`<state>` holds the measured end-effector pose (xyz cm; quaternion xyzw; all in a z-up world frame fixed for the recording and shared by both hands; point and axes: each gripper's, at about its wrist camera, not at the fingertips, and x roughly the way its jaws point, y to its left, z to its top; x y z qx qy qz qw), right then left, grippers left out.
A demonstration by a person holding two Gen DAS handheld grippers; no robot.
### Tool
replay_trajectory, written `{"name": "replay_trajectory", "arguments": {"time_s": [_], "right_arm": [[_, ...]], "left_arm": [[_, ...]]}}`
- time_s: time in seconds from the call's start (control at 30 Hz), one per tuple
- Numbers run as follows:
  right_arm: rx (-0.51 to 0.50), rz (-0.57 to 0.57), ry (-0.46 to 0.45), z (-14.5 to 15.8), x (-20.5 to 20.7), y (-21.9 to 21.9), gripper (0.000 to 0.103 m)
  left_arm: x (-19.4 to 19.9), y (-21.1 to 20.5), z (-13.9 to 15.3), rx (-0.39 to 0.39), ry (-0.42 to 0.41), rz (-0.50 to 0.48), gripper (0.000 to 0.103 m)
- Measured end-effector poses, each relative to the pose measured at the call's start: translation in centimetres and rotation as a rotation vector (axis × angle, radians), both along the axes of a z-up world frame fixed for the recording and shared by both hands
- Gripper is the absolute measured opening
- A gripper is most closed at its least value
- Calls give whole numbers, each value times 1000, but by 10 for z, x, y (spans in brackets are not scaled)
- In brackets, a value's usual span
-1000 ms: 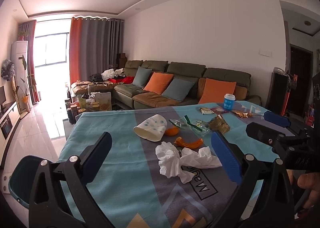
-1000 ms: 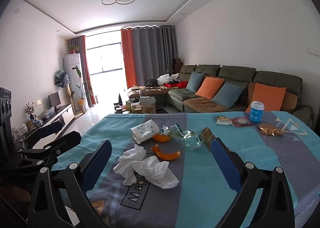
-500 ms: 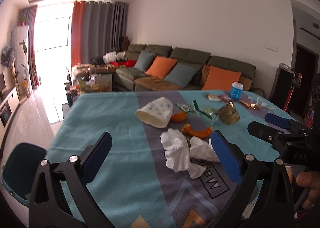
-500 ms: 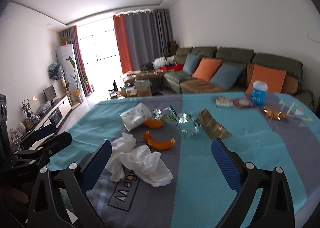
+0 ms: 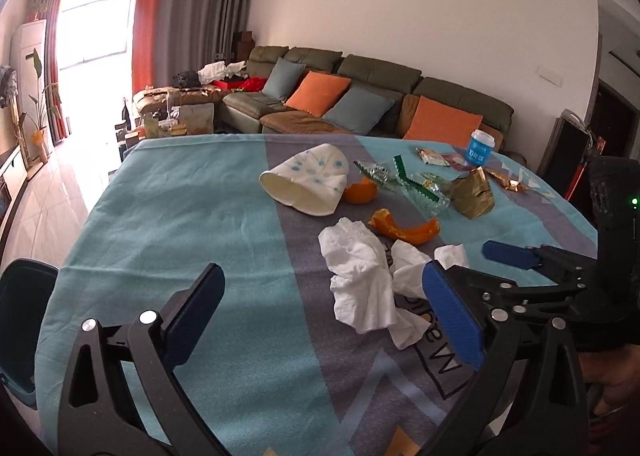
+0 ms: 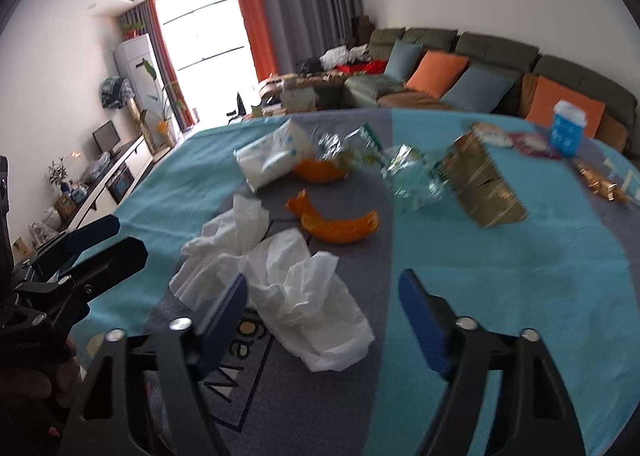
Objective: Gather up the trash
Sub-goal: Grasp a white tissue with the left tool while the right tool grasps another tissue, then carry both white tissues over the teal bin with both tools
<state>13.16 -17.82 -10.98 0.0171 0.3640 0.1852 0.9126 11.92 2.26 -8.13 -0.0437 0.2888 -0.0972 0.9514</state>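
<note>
White crumpled tissues [image 6: 276, 284] lie on the tablecloth [image 5: 180, 215] beside orange peel [image 6: 336, 221], wrappers [image 6: 404, 171] and a tipped paper cup [image 5: 308, 185]; nothing looks collected yet. The dark bin [image 5: 22, 320] shows no contents. Right gripper [image 6: 320, 320], fingers just narrowing but empty, nears the tissues; left gripper [image 5: 324, 312] spread wide.

Tissues [image 5: 360, 280] lay on table [image 5: 180, 223], peel [image 5: 404, 225] just behind them. Tipped cup [image 5: 308, 183] farther back left; wrappers [image 5: 416, 185] right of it. Sofa [image 5: 380, 95] behind table.
</note>
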Motion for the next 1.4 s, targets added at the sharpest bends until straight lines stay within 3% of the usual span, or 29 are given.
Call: {"name": "replay_trajectory", "arguments": {"time_s": [0.17, 0.23, 0.33, 0.53, 0.73, 0.83, 0.9, 1.0, 1.4], "right_arm": [[22, 27, 59, -11, 6, 2, 46], [54, 36, 85, -13, 7, 0, 28], [85, 44, 104, -13, 8, -3, 17], [155, 5, 101, -8, 8, -19, 11], [169, -31, 86, -4, 6, -30, 11], [169, -30, 83, -3, 3, -33, 11], [171, -28, 79, -2, 3, -32, 11], [174, -17, 72, 1, 1, -30, 11], [181, 55, 3, 31, -5, -2, 11]], "left_arm": [[9, -4, -7, -2, 28, -21, 92], [11, -7, -9, -1, 38, -33, 91], [15, -13, -11, -3, 52, -61, 84], [25, -31, -18, 5, 85, -129, 71], [39, -40, -32, 2, 166, -140, 47], [43, -42, -37, 10, 188, -134, 31], [43, -42, -38, 2, 189, -143, 14], [40, -40, -37, -17, 181, -148, 10], [6, -7, 0, -58, 37, -76, 9]]}}
